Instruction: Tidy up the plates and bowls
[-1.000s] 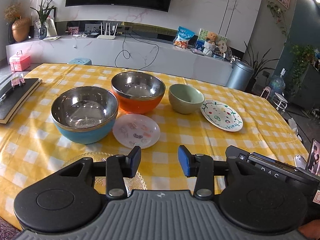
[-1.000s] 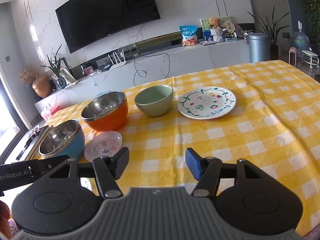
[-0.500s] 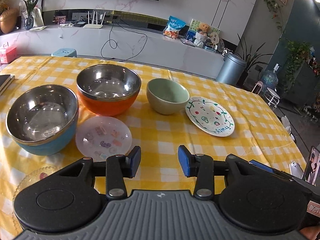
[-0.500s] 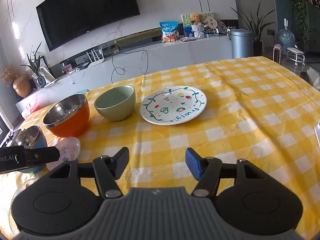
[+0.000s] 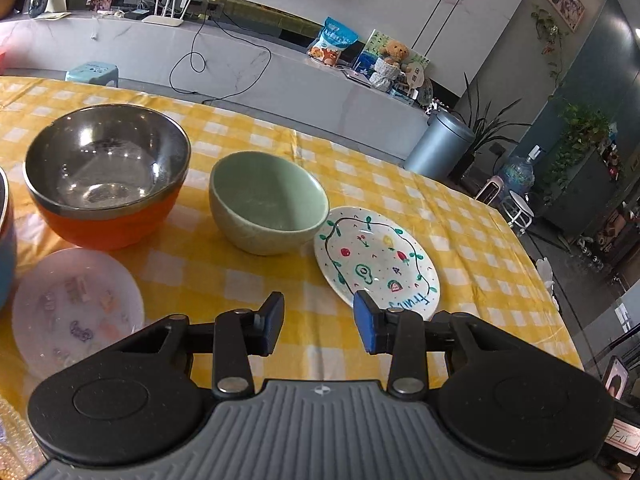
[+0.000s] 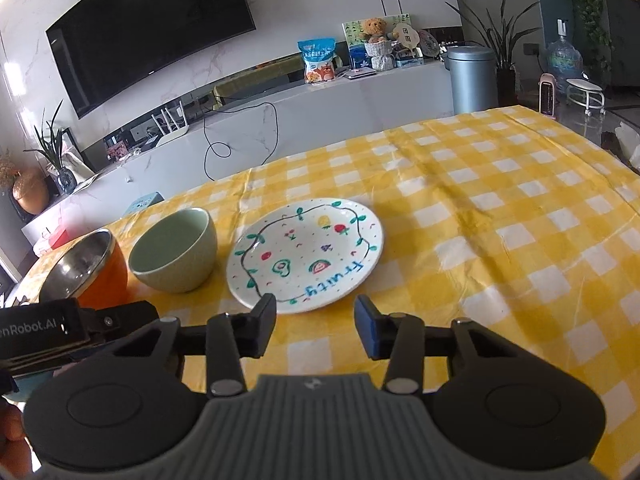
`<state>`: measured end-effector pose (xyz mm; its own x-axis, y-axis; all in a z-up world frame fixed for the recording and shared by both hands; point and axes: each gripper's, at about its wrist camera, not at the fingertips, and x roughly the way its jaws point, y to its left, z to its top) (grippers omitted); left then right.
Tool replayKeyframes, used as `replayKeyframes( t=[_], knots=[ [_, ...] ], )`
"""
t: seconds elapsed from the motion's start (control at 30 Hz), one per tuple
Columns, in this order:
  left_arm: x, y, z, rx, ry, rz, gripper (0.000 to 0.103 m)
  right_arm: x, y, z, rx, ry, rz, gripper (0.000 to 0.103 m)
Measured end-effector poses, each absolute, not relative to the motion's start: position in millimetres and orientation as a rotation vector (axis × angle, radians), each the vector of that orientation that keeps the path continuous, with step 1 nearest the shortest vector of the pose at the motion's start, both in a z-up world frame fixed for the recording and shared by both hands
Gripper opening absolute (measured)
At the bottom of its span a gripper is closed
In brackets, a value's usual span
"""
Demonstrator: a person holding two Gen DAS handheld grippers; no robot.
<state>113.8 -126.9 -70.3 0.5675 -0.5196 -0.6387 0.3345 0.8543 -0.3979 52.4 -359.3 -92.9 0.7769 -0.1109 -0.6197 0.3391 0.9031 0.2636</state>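
On the yellow checked tablecloth (image 5: pixel 472 236) stand an orange steel-lined bowl (image 5: pixel 105 176), a pale green ceramic bowl (image 5: pixel 267 208) and a white plate with painted fruit (image 5: pixel 376 260). A small pink patterned plate (image 5: pixel 76 312) lies at the near left. My left gripper (image 5: pixel 319 322) is open and empty, just short of the white plate's near edge. In the right wrist view my right gripper (image 6: pixel 315 322) is open and empty, right before the white plate (image 6: pixel 305 254), with the green bowl (image 6: pixel 174 256) and orange bowl (image 6: pixel 86 268) to its left.
A blue bowl's edge (image 5: pixel 6 248) shows at the far left, and a clear glass plate (image 5: pixel 14 444) at the near left corner. The left gripper's body (image 6: pixel 44 332) shows at the left of the right wrist view. A white counter and a grey bin (image 6: pixel 474 76) stand beyond the table.
Both grippers have moved to the right and forward, closer to the white fruit plate. The blue bowl has slid almost out of the left view. Both stay open.
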Motion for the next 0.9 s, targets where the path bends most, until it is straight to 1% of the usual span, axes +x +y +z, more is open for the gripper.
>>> replayKeyframes(
  t=[0.1,0.37,0.43,0.63,0.67,0.7,0.73,0.9],
  knots=[
    [125,-139,-79,-0.24,0.841,-0.498,0.041,68,-375,-99,0.396,0.653,-0.267,0.038],
    [142,-153,-96,-0.264,0.867,-0.472,0.04,94,-404,-121,0.467,0.692,-0.291,0.034],
    [145,-155,-99,-0.26,0.871,-0.469,0.04,96,-407,-123,0.491,0.692,-0.286,0.032],
    [151,-164,-102,-0.246,0.875,-0.468,0.023,101,-407,-126,0.517,0.68,-0.281,0.024],
    [151,-165,-102,-0.243,0.873,-0.472,0.019,102,-406,-126,0.513,0.68,-0.287,0.024],
    [152,-166,-101,-0.242,0.871,-0.476,0.013,102,-406,-126,0.509,0.679,-0.293,0.021],
    [152,-167,-101,-0.24,0.87,-0.483,0.011,102,-406,-126,0.506,0.679,-0.302,0.016],
    [151,-172,-98,-0.219,0.869,-0.471,0.009,101,-409,-125,0.515,0.675,-0.309,0.012]
  ],
)
